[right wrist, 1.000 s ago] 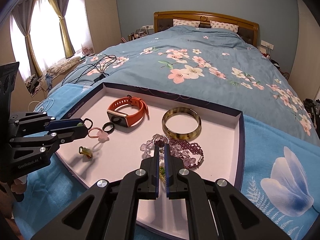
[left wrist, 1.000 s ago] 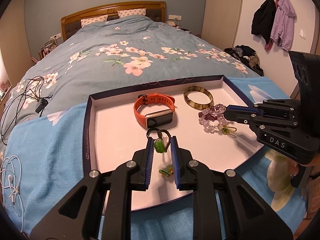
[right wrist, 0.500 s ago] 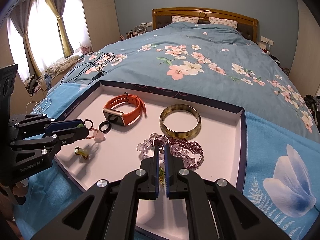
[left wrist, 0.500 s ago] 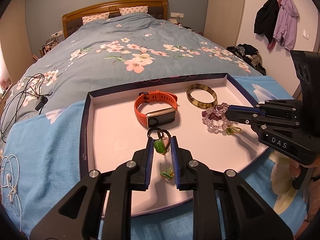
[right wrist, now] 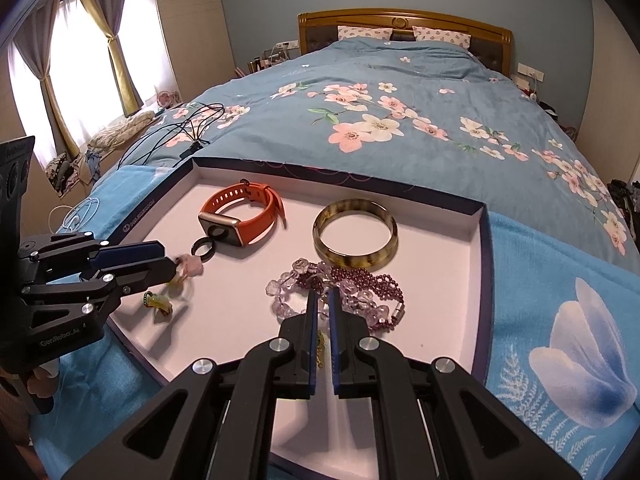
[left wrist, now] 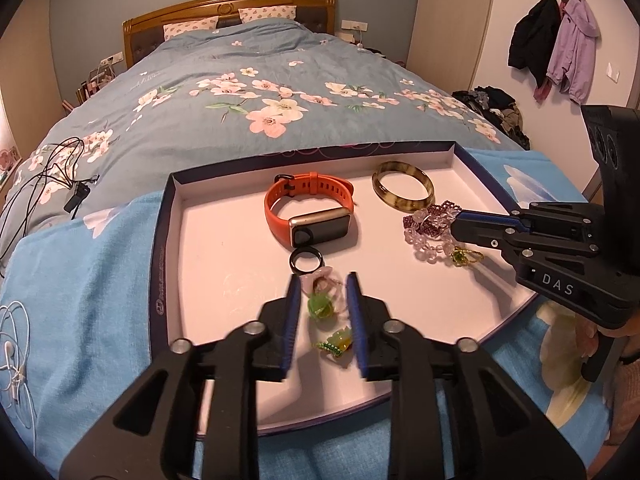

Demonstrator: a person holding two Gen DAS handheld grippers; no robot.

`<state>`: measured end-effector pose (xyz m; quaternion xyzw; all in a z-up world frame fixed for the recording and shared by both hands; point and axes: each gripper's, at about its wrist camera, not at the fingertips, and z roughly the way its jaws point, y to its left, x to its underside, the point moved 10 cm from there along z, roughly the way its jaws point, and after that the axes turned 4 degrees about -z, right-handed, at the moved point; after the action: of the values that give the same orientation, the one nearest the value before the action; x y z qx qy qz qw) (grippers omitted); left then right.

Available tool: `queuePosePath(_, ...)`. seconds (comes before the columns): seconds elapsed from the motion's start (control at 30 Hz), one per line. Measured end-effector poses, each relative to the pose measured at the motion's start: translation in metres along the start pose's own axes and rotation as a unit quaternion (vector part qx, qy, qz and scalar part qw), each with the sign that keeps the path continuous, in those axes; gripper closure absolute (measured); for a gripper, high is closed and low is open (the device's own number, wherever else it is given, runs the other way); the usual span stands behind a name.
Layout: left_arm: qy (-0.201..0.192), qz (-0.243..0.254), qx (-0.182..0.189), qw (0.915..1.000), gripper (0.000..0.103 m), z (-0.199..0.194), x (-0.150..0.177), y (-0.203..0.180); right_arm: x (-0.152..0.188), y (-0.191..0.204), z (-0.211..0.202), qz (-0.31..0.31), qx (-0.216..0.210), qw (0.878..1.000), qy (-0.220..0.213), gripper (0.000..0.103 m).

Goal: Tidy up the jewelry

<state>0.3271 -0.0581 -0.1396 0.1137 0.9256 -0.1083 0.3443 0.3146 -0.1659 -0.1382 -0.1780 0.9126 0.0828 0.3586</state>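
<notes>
A white tray (left wrist: 224,248) with a dark rim lies on the bed and holds jewelry: an orange smartwatch (left wrist: 310,212), a tortoiseshell bangle (left wrist: 402,190), purple and clear bead bracelets (left wrist: 430,228), a black ring (left wrist: 306,260) and a small yellow-green charm (left wrist: 336,344). My left gripper (left wrist: 322,296) is open, its fingers on either side of a green pendant (left wrist: 319,307) on a pink cord that now lies loose. My right gripper (right wrist: 324,300) is nearly shut on a thin gold chain (right wrist: 320,346), over the bead bracelets (right wrist: 340,292).
The tray (right wrist: 440,280) rests on a light blue towel (left wrist: 80,280) over a floral duvet (left wrist: 260,92). Black cables (left wrist: 48,184) and white earphones (left wrist: 12,344) lie at the left. Coats (left wrist: 556,40) hang on the right wall.
My left gripper has opened and let go of the green pendant, which has dropped between the fingers. Both views have drawn slightly closer to the tray. The right gripper stays closed on the chain.
</notes>
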Motion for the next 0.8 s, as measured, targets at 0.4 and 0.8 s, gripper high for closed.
queuePosePath(0.4, -0.075, 0.004, -0.027, 0.9968, 0.016, -0.062, 0.008, 0.004, 0.011, 0.012, -0.067, 0.014, 0.009, 0.997, -0.082, 0.042)
queuePosePath(0.8, -0.201, -0.006, -0.081, 0.9763, 0.005, -0.153, 0.028, 0.008, 0.033, 0.035, -0.118, 0.009, 0.053, 0.985, -0.162, 0.007)
